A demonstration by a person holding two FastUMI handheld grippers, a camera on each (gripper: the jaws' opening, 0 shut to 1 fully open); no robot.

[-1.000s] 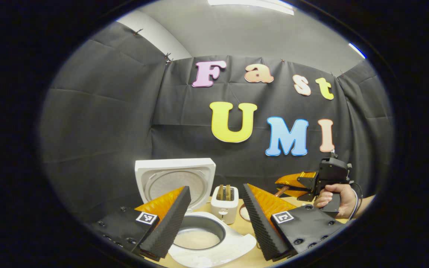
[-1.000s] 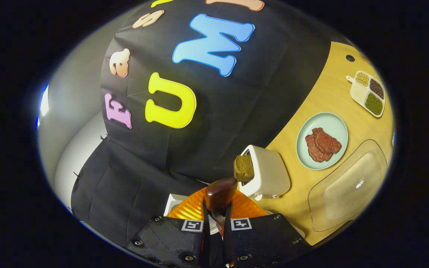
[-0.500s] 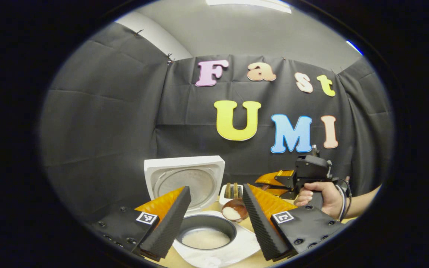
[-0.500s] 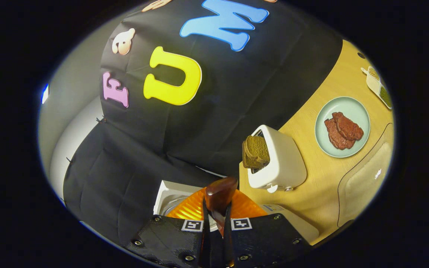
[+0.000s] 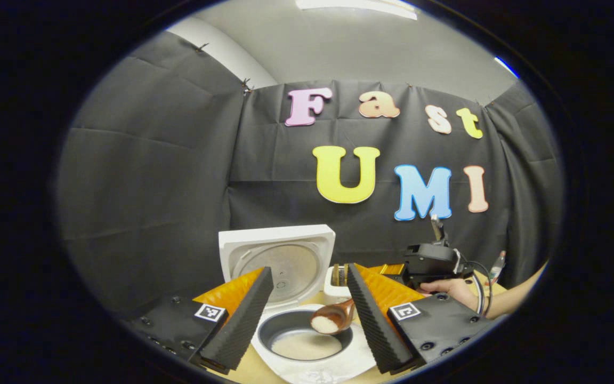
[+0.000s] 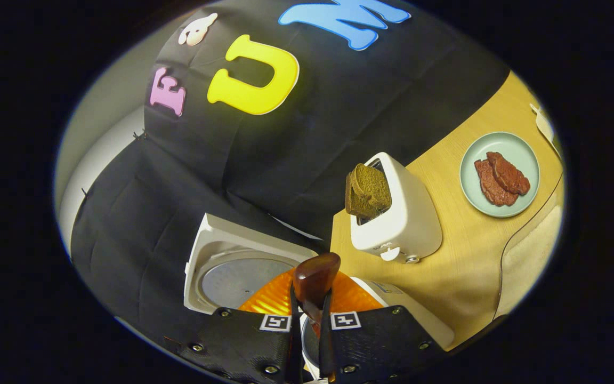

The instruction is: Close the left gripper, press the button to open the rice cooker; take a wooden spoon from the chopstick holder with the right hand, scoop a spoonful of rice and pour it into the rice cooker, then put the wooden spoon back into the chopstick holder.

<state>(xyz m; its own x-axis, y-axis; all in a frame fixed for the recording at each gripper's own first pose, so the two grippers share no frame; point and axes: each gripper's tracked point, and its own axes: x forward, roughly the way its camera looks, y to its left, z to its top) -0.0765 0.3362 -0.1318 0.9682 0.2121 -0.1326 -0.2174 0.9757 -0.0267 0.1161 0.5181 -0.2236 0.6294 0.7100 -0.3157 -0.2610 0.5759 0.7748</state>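
The right tongs (image 6: 307, 314), clamping the wooden spoon (image 5: 332, 321), have swung its rice over the rice cooker (image 5: 307, 341) pot, seemingly untipped; left tongs (image 5: 307, 309) wide.

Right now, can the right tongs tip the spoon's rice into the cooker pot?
Probably yes: the lid stands open, the rice-loaded spoon hangs over the inner pot, and the right tongs are clamped on its handle.

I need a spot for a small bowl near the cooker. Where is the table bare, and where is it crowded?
Bare wood shows between the toaster and the green plate of meat, in the right gripper view. It is crowded around the open rice cooker: the wooden spoon with rice hangs over its pot, held by the right gripper, and the toaster stands close beside.
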